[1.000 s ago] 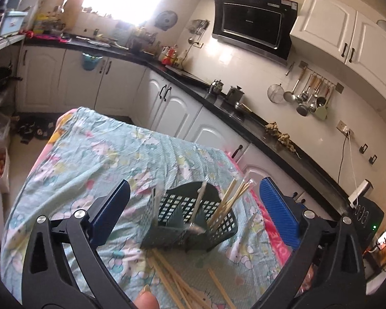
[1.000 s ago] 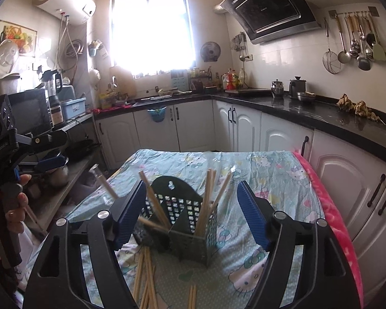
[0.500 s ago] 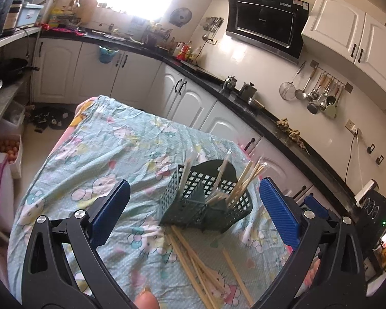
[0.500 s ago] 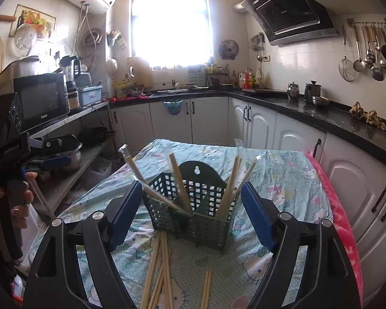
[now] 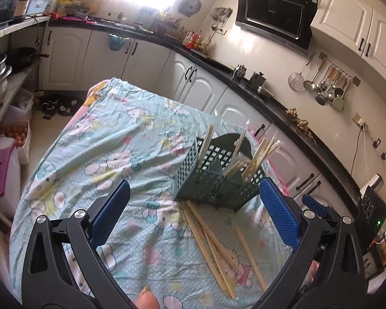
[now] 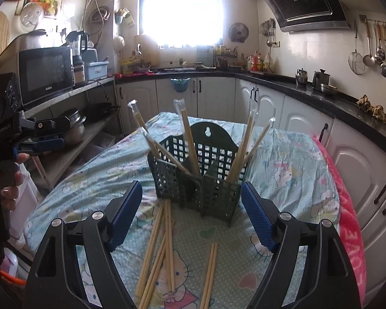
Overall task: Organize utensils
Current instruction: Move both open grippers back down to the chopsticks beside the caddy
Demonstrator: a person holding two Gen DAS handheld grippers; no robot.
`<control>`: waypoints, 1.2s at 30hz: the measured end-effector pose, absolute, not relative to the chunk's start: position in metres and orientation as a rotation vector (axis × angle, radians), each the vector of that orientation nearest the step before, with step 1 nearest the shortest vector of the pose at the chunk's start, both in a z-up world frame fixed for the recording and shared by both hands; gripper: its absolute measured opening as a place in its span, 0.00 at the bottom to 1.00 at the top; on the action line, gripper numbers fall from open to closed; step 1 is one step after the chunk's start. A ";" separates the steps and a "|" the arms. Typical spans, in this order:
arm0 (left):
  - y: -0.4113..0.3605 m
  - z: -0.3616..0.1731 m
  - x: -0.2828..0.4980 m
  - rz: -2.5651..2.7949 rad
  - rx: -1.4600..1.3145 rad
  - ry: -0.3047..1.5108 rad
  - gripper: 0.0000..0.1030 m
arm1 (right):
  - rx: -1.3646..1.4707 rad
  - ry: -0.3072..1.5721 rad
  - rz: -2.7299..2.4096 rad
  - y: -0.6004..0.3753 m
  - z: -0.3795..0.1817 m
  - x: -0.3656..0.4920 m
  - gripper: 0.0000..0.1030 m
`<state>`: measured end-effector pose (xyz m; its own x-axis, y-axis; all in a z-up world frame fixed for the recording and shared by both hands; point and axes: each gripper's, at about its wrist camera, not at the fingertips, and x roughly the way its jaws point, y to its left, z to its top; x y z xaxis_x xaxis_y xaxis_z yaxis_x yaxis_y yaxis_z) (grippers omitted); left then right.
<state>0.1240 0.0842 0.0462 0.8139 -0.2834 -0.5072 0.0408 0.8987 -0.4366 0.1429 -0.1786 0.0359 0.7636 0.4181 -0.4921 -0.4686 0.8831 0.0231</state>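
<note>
Right wrist view showed the right gripper (image 6: 191, 213) with jaws wide apart and nothing between them, low over the loose chopsticks (image 6: 158, 252) on the tablecloth (image 6: 290, 180). The left gripper (image 5: 193, 216) was also released and empty. Just beyond stood the green utensil basket (image 6: 198, 175), already holding several wrapped chopsticks (image 6: 190, 139). About 8 loose ones were left, so the task seemed roughly half done.
</note>
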 end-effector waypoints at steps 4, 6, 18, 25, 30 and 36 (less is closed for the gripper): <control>0.080 0.037 0.122 -0.182 -0.420 0.622 0.90 | -0.118 0.520 0.479 -0.178 0.031 0.140 0.74; 0.078 0.032 0.122 -0.185 -0.417 0.632 0.90 | -0.127 0.525 0.481 -0.177 0.028 0.140 0.74; 0.068 -0.003 0.125 -0.188 -0.420 0.711 0.90 | -0.133 0.621 0.499 -0.170 0.001 0.142 0.75; 0.063 -0.025 0.136 -0.204 -0.442 0.778 0.89 | -0.172 0.684 0.509 -0.166 -0.018 0.146 0.75; 0.055 -0.043 0.149 -0.216 -0.460 0.839 0.71 | -0.181 0.726 0.498 -0.172 -0.035 0.148 0.75; 0.035 -0.059 0.167 -0.244 -0.449 0.900 0.50 | -0.166 0.774 0.483 -0.181 -0.047 0.158 0.68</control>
<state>0.1668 0.0355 -0.0587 0.6026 -0.3876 -0.6976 0.0183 0.8806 -0.4734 0.1575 -0.1805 -0.0470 0.6132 0.3567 -0.7048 -0.4761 0.8789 0.0306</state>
